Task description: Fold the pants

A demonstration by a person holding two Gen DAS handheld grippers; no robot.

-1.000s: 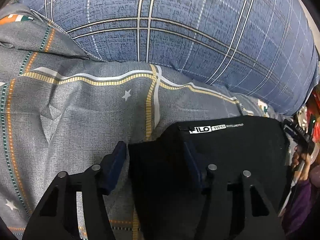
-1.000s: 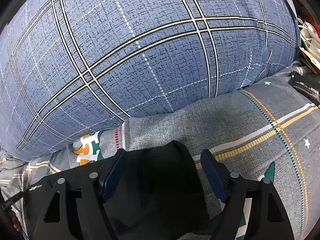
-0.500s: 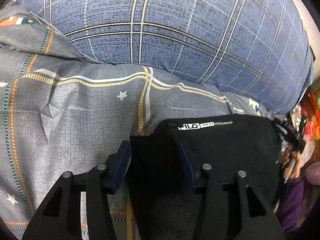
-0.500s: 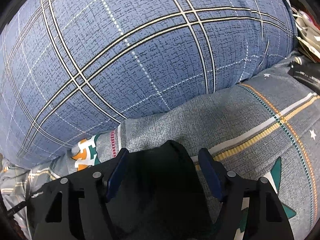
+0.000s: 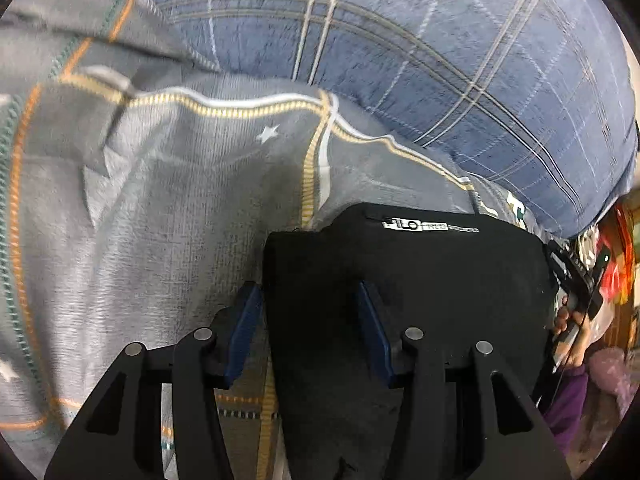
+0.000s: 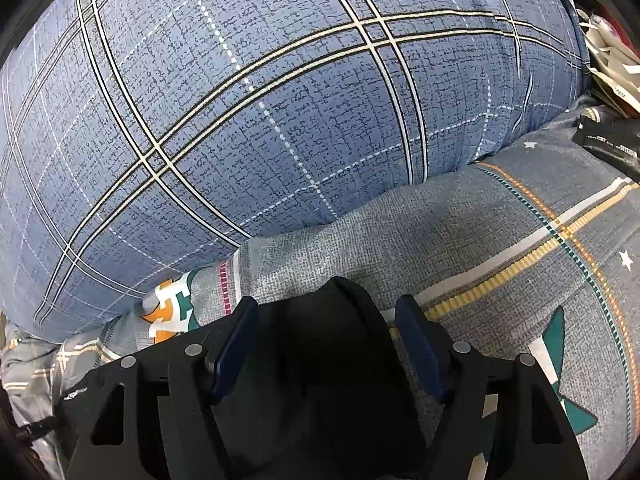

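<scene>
Black pants [image 5: 420, 280], lower folds cut off

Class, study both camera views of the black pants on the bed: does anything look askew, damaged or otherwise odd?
Nothing stands out. The black pants lie folded on the grey sheet beside the blue pillow, label showing. The left gripper and right gripper both straddle an edge with open jaws.

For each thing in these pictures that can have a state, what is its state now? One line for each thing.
black pants: folded into a compact stack, lying flat on the bedsheet, label side up.
left hand-held gripper: open, jaws on either side of the pants' left edge.
right hand-held gripper: open, a fold of the pants between its jaws.
grey bedsheet: spread out, creased.
blue plaid pillow: plump, resting on the bedsheet behind the pants.
</scene>
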